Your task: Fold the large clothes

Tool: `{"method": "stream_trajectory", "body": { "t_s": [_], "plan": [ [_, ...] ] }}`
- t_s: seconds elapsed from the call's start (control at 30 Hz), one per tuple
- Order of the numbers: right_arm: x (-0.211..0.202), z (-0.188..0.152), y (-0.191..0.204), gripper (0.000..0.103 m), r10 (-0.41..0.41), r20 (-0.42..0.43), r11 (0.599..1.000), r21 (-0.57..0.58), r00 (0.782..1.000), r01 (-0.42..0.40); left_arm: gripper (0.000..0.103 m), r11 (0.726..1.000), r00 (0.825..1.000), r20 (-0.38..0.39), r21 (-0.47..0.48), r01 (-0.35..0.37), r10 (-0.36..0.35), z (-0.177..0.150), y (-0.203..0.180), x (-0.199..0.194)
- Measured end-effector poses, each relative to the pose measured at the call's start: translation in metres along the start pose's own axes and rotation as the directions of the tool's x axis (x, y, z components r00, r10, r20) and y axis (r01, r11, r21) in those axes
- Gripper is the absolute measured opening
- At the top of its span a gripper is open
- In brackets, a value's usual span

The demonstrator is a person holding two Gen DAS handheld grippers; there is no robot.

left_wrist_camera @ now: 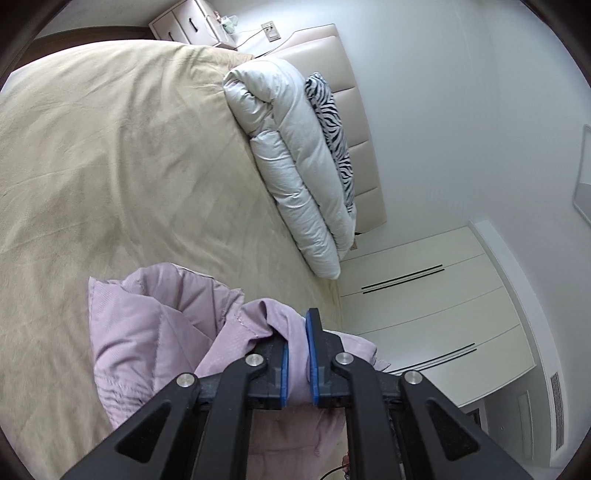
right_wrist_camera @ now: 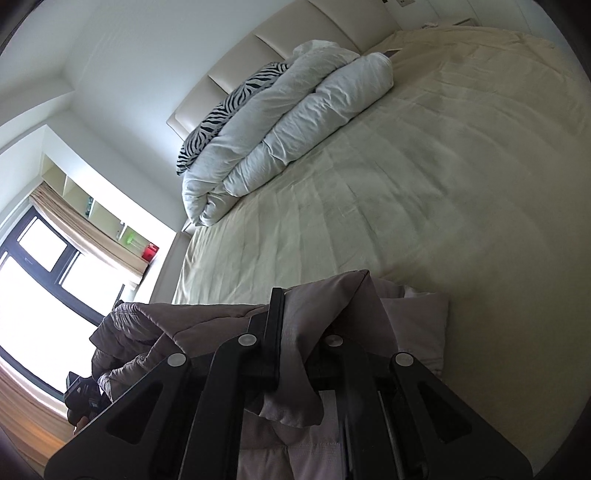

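A pale lilac padded jacket (left_wrist_camera: 147,332) hangs bunched over the near edge of the beige bed (left_wrist_camera: 110,166). My left gripper (left_wrist_camera: 296,332) is shut on a fold of the jacket, with fabric pinched between the blue pads (left_wrist_camera: 312,354). In the right wrist view the jacket (right_wrist_camera: 207,328) looks greyish in shadow. My right gripper (right_wrist_camera: 295,314) is shut on another fold of it, and the cloth drapes over the right finger and hides it. Both grippers hold the jacket above the bed (right_wrist_camera: 406,184).
A folded white duvet (left_wrist_camera: 295,166) and a zebra-print pillow (left_wrist_camera: 332,125) lie against the padded headboard (left_wrist_camera: 351,92). White wardrobe doors (left_wrist_camera: 424,314) stand beside the bed. A nightstand (left_wrist_camera: 184,22) is at the far corner. A bright window (right_wrist_camera: 33,280) with curtains shows in the right view.
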State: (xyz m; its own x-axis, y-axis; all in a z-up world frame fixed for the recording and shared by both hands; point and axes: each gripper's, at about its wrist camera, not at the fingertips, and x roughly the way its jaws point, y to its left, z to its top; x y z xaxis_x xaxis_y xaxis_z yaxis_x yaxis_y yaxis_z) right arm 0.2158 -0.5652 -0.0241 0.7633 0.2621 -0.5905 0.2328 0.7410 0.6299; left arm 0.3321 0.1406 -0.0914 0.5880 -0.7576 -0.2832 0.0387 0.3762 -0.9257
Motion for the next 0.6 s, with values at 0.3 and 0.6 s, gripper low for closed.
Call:
{"method": "stream_trajectory", "body": {
  "t_s": [0.3, 0.6],
  "plan": [
    [0.126, -0.01, -0.054, 0.013, -0.044, -0.141, 0.995, 0.084, 0.989, 0.057, 0.047, 0.993, 0.996, -0.027, -0.087, -0.083, 0.081, 0.007, 0.056, 0.041],
    [0.115, -0.015, -0.067, 0.028, 0.056, -0.135, 0.989, 0.144, 0.989, -0.036, 0.08, 0.988, 0.989, 0.068, 0.063, -0.138, 0.134, -0.011, 0.005, -0.001]
  ]
}}
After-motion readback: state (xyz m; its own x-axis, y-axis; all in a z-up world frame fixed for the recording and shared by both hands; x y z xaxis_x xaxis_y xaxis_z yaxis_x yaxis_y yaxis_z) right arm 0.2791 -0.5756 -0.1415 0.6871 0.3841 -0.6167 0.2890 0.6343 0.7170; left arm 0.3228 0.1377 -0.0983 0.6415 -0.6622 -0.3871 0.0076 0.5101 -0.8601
